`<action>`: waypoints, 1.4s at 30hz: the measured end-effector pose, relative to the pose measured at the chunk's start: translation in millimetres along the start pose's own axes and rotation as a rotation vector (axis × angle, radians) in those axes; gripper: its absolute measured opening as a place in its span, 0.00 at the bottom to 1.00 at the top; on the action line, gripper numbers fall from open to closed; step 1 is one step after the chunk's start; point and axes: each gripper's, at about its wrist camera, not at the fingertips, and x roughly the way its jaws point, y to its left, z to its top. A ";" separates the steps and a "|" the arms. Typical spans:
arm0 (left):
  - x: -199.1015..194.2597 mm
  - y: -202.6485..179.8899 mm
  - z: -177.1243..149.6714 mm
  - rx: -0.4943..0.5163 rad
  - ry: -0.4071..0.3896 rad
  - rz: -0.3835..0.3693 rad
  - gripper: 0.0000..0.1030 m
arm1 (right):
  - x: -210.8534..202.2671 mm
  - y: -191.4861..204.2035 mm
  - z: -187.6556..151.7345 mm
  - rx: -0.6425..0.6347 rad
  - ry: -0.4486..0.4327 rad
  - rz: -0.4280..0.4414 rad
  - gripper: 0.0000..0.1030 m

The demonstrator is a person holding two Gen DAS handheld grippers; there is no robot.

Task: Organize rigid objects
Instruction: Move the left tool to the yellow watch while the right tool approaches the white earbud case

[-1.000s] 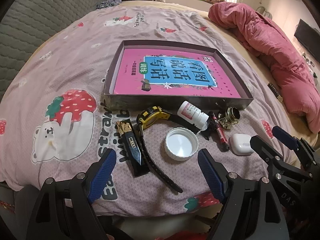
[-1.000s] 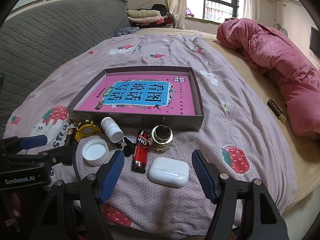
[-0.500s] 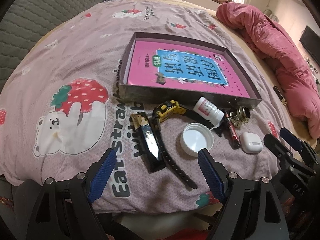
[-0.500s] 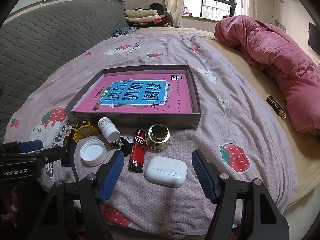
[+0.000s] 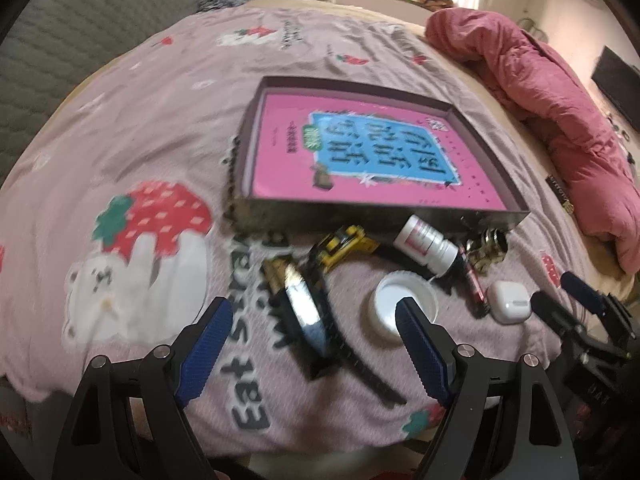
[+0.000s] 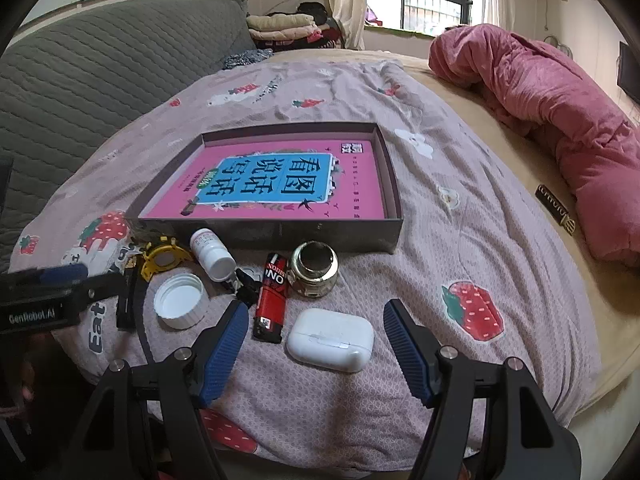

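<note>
- Both claws released, nothing gripped: left gripper point(image 5: 314, 342) hovers over the near edge of the bed with jaws spread around the black utility knife point(image 5: 306, 314); right gripper point(image 6: 314, 350) hangs with jaws wide above the white earbud case point(image 6: 330, 345).
- Task items lie loose in a row on the bedspread point(image 6: 460, 240), between the bed's near edge and the front wall of the shallow box point(image 6: 280, 234): knife, yellow-faced watch point(image 6: 160, 261), white cap point(image 6: 181, 300), white pill bottle point(image 6: 210, 252), red lighter point(image 6: 272, 304), brass jar point(image 6: 314, 270), earbud case.
- Box holds only a pink book point(image 6: 272, 188); nothing sorted into it yet, by my reading.
- Risk: the watch strap point(image 5: 360, 364) runs just beside the knife, possibly touching. A closing grip could catch both and drag the watch.
- Risk: soft bedding. Pressing down may sink the fabric, tilting the earbud case out of the pads.
- Risk: the bottle lies on its side and could roll if nudged; the lighter sits close beside the case.
- Risk: items near the bed's edge could slide off.
- Left view is blurred; knife blade state cannot be told.
</note>
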 end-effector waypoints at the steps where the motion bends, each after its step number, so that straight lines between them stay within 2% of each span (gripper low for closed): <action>1: 2.4 -2.2 3.3 0.015 0.000 -0.008 0.82 | 0.6 -0.5 -0.2 0.001 0.002 -0.001 0.67; 4: 11.0 -5.9 10.2 0.046 0.008 -0.003 0.82 | 1.9 -1.2 -0.2 0.003 0.005 -0.003 0.67; 11: 31.7 5.5 25.2 0.018 0.050 0.003 0.82 | 8.5 -2.1 -1.3 0.002 0.026 -0.001 0.67; 23: 56.3 -2.2 43.6 0.093 0.134 0.006 0.82 | 15.8 -11.7 -1.5 0.032 0.037 -0.021 0.67; 24: 56.9 -2.3 43.7 0.097 0.138 0.013 0.79 | 15.6 -12.8 -1.8 0.035 0.038 -0.022 0.67; 27: 60.2 -4.9 44.6 0.114 0.158 -0.004 0.49 | 16.1 -15.7 -2.3 0.045 0.039 -0.025 0.67; 36: 68.5 -20.7 48.7 0.183 0.187 -0.020 0.48 | 14.7 -17.8 -1.0 0.045 0.031 -0.028 0.67; 42: 74.9 -30.7 48.9 0.233 0.195 -0.006 0.40 | 18.1 -23.9 -0.9 0.061 0.048 -0.014 0.67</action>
